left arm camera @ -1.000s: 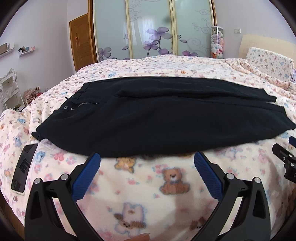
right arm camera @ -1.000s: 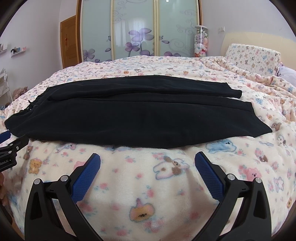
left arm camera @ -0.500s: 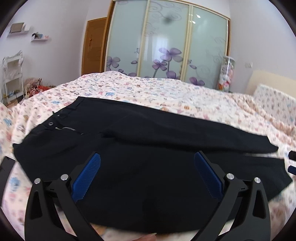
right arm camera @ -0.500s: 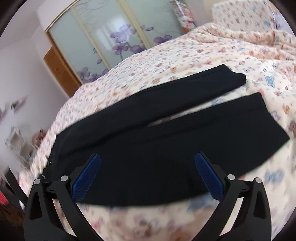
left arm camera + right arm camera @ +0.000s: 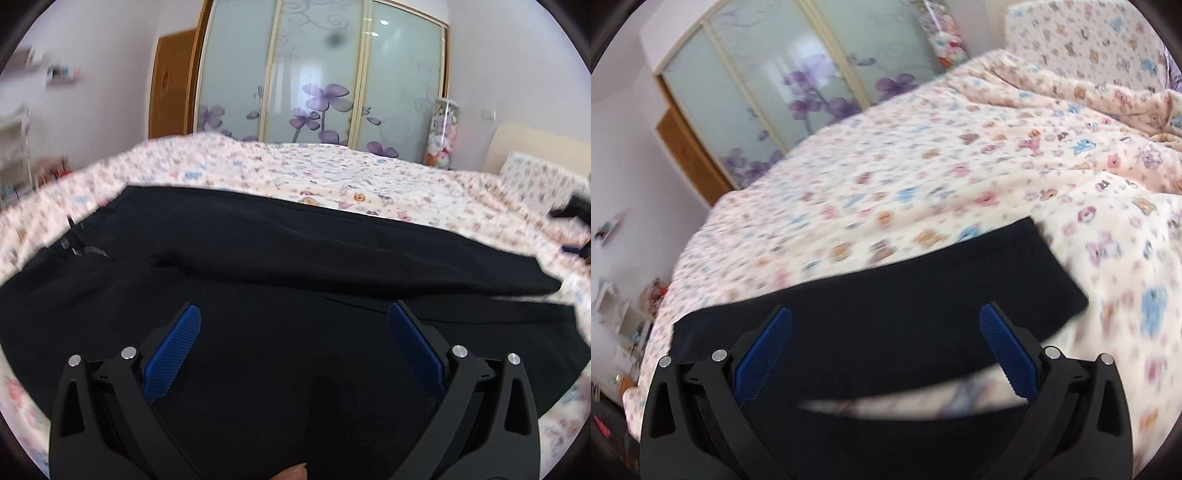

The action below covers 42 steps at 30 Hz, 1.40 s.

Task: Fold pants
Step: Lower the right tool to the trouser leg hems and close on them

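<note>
So there's one pair of black pants point(image 5: 295, 266) laid out flat across the bed point(image 5: 332, 173), which has a cream blanket covered in little cartoon bears. Two legs, lying side by side lengthwise, the far one partly overlapping the near one. Waistband end with the button and zipper sits off to the left in the left wrist view; the two cuffs end up on the right.

Two grippers in play. The left gripper point(image 5: 293, 317) is over the middle of the near leg, jaws spread wide, both blue pads point(image 5: 173, 354) clear of each other with nothing pinched between them. Can't really tell if it's touching the fabric or just above it. A fingertip pokes in at the bottom edge of that view.

The right gripper point(image 5: 885, 317) is over the cuff end, jaws also spread wide, nothing between them. In its view you see the far leg's cuff point(image 5: 1045, 273) past the pads, a strip of blanket, then more black fabric closer in.

Background: one wardrobe point(image 5: 321, 74) with three frosted sliding panels with purple flowers, one wooden door point(image 5: 171, 85), one pillow point(image 5: 1082, 44) at the headboard end. Pretty blurry overall.
</note>
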Motion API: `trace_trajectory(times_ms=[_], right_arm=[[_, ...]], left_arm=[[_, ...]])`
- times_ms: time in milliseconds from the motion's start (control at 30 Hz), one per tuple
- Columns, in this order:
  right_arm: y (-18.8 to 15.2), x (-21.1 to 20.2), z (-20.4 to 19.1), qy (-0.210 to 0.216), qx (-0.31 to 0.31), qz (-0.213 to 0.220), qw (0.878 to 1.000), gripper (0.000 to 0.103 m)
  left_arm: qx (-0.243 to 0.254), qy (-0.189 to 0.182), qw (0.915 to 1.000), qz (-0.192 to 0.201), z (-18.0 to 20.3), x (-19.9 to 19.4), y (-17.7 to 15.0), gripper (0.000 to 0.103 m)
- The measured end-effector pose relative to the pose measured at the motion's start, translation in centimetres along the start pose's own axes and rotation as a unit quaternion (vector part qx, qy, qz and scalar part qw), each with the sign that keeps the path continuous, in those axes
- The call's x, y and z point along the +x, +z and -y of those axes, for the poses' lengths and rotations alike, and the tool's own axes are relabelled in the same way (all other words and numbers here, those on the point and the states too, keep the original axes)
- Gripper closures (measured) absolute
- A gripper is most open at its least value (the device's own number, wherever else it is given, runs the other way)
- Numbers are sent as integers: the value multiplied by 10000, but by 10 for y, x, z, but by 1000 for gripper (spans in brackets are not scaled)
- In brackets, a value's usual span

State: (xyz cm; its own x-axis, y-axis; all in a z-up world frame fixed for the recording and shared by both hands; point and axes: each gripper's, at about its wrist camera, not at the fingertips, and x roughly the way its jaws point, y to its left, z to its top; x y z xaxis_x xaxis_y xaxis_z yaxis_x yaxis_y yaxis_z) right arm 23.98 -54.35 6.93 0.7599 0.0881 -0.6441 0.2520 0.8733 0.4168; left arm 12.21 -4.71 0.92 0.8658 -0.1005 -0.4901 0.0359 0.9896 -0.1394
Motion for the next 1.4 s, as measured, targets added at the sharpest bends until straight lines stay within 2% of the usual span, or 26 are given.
trace_trajectory(times_ms=[67, 133, 200, 333, 467, 633, 733, 833, 967, 1033, 1067, 1233, 1400], right_arm=[[16, 21, 15, -215, 170, 55, 9996, 2], [27, 36, 26, -305, 313, 165, 9989, 10], [35, 48, 33, -504, 333, 292, 9977, 12], [49, 61, 43, -1112, 102, 485, 9926, 15], [57, 70, 65, -1381, 267, 609, 9882, 18], [53, 93, 82, -1491, 401, 337, 9874, 36], [46, 101, 89, -1683, 429, 257, 9845, 39], [41, 105, 95, -1662, 531, 186, 9845, 45], [38, 103, 101, -1720, 544, 132, 9835, 66], [37, 99, 104, -1585, 622, 154, 9853, 79], [37, 98, 104, -1545, 622, 152, 9859, 81], [35, 80, 95, -1378, 494, 372, 9885, 88], [32, 44, 92, -827, 618, 727, 9920, 90]], left_arm=[[-266, -181, 9994, -158, -11, 7, 0, 2], [-468, -328, 9980, -272, -19, 11, -1, 2], [-611, -445, 9966, -334, -23, 13, -2, 2], [-604, -498, 9966, -254, -23, 10, -3, 2], [-558, -532, 9969, -144, -20, 4, -3, 2], [-565, -601, 9964, -219, -16, 5, -4, 2], [-630, -629, 9956, -278, -18, 7, -4, 2], [-647, -639, 9954, -303, -22, 8, -5, 2], [-630, -632, 9955, -316, -19, 9, -5, 2], [-642, -634, 9953, -342, -20, 10, -5, 2], [-653, -643, 9952, -355, -21, 10, -6, 2], [-688, -682, 9944, -434, -23, 15, -6, 2], [-726, -790, 9934, -407, -23, 15, -7, 2]])
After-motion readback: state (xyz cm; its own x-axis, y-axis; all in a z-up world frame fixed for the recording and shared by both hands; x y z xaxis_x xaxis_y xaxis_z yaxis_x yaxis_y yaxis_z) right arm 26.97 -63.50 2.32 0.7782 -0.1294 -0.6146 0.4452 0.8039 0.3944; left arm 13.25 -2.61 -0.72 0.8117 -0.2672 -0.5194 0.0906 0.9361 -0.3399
